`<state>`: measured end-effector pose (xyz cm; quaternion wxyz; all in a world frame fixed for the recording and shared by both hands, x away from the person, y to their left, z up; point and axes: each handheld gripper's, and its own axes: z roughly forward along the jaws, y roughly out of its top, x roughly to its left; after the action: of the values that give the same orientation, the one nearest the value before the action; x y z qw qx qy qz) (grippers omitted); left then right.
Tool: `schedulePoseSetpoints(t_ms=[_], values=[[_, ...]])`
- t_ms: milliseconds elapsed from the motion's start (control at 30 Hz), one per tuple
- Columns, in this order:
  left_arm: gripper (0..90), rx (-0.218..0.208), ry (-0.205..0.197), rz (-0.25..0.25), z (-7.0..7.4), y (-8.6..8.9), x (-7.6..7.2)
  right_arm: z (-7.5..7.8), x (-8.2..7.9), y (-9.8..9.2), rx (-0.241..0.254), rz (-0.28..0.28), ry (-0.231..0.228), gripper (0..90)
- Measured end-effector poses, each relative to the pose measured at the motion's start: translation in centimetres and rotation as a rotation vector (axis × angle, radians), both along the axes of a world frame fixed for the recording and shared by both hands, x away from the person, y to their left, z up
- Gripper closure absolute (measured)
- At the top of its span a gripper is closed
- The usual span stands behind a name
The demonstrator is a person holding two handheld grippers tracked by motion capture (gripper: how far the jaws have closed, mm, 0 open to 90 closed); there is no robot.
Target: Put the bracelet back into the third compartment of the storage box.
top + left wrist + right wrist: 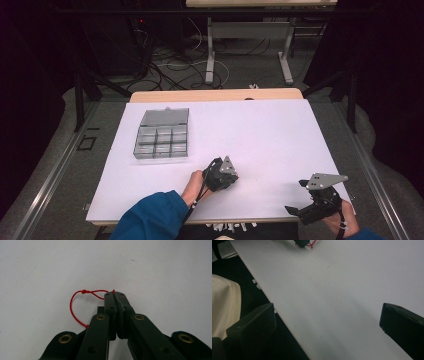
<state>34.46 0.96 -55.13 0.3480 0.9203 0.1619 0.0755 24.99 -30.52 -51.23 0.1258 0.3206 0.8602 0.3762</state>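
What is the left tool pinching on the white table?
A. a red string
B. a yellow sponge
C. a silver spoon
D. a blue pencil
A. In the left gripper view the left tool has its jaws pressed together on a thin red string, which loops out to one side over the white table.

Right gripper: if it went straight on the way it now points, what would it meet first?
Likely bare white table sheet; the right gripper, jaws open, meets nothing sooner. Farther along lie the left gripper and red string.
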Motion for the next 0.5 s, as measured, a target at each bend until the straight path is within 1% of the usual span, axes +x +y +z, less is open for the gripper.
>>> schedulePoseSetpoints(t_ms=[33,133,233,267,333,367,500], values=[[89.4,-0.006,-0.008,0.003,0.2,0.2,-0.1,0.0,0.0,0.0,-0.001,0.004,-0.001,0.1],[89.4,-0.008,-0.016,0.009,0.5,0.4,-0.1,0.1,0.0,-0.1,-0.003,0.015,0.001,0.1],[89.4,-0.018,-0.024,0.022,0.9,0.7,-0.2,0.1,0.0,-0.1,-0.007,0.014,0.001,0.1],[89.4,-0.025,-0.025,0.027,1.0,0.8,-0.3,0.0,0.0,-0.1,0.002,0.006,0.004,0.1],[89.4,-0.028,-0.031,0.029,1.2,1.1,-0.4,0.0,0.0,0.0,0.000,0.011,-0.002,0.0],[89.3,-0.030,-0.035,0.028,1.5,1.4,-0.5,0.0,0.0,0.0,0.002,0.003,-0.001,0.0],[89.3,-0.039,-0.034,0.036,1.8,2.0,-0.8,0.1,0.0,0.0,-0.001,0.004,-0.003,0.0]])
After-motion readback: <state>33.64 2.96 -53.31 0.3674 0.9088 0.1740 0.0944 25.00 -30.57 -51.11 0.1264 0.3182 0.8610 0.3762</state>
